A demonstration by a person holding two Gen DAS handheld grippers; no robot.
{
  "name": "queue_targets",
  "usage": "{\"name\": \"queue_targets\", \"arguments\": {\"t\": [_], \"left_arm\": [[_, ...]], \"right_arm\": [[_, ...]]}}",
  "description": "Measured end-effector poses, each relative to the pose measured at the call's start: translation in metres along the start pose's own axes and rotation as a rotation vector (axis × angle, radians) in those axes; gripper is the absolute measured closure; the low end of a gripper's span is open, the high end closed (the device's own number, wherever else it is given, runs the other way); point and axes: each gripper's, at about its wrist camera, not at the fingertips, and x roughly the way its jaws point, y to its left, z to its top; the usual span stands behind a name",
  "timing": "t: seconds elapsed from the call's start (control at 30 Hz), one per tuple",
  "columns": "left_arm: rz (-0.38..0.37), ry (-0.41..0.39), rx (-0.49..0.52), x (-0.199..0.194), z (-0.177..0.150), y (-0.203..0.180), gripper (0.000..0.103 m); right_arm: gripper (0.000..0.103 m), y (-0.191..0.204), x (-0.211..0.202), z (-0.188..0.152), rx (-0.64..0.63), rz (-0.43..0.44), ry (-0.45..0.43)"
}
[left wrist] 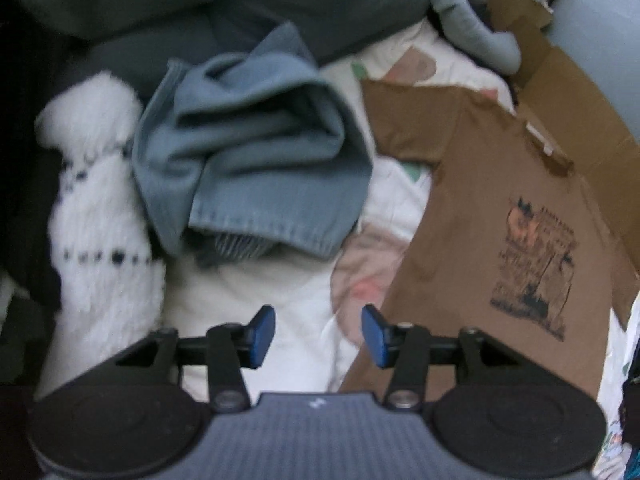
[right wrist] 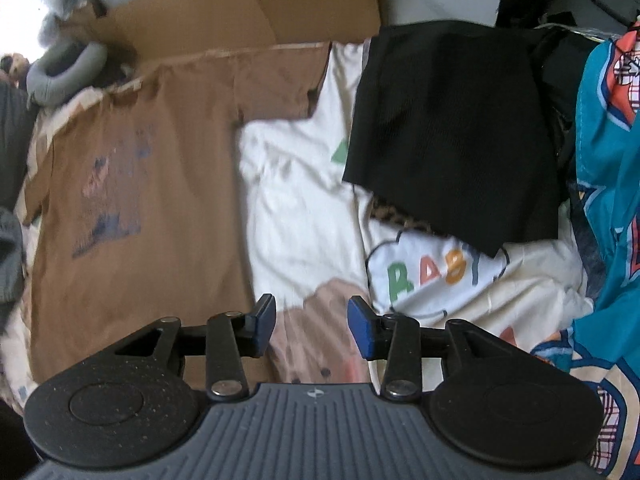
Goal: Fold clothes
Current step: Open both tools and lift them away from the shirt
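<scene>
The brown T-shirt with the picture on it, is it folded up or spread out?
Spread out. The brown printed T-shirt lies flat on the white patterned bedsheet, sleeve out, print showing.

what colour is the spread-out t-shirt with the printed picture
Brown t-shirt, dark print on the chest; clearest in the left wrist view.

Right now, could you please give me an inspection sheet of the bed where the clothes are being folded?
Surface: white printed bedsheet, rumpled, with coloured letters and shapes.
Job's things: brown T-shirt spread flat, print side up, both sleeves out, not yet folded.
Clutter: crumpled blue garment and white fluffy garment on one side of the shirt; black garment and teal patterned cloth on the other; grey plush toy near the collar.
Grippers: left tongs and right tongs both open, nothing between the pads, above the sheet.
Cables: nothing seen.
Surroundings: flattened cardboard beyond the shirt's collar end.
</scene>
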Motion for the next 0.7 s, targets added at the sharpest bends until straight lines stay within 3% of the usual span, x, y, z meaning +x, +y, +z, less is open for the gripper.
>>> {"name": "queue_targets", "arguments": {"t": [0.37, 0.7], "left_arm": [[-0.058, -0.079, 0.020, 0.000, 0.037, -0.040, 0.052], [-0.108, -0.133, 0.018, 0.040, 0.071, -0.063, 0.055]], "right_arm": [[0.056, 0.015, 0.000, 0.031, -0.027, -0.016, -0.091], [0.056, 0.027, 0.025, 0.061, 0.019, 0.000, -0.154]]}}
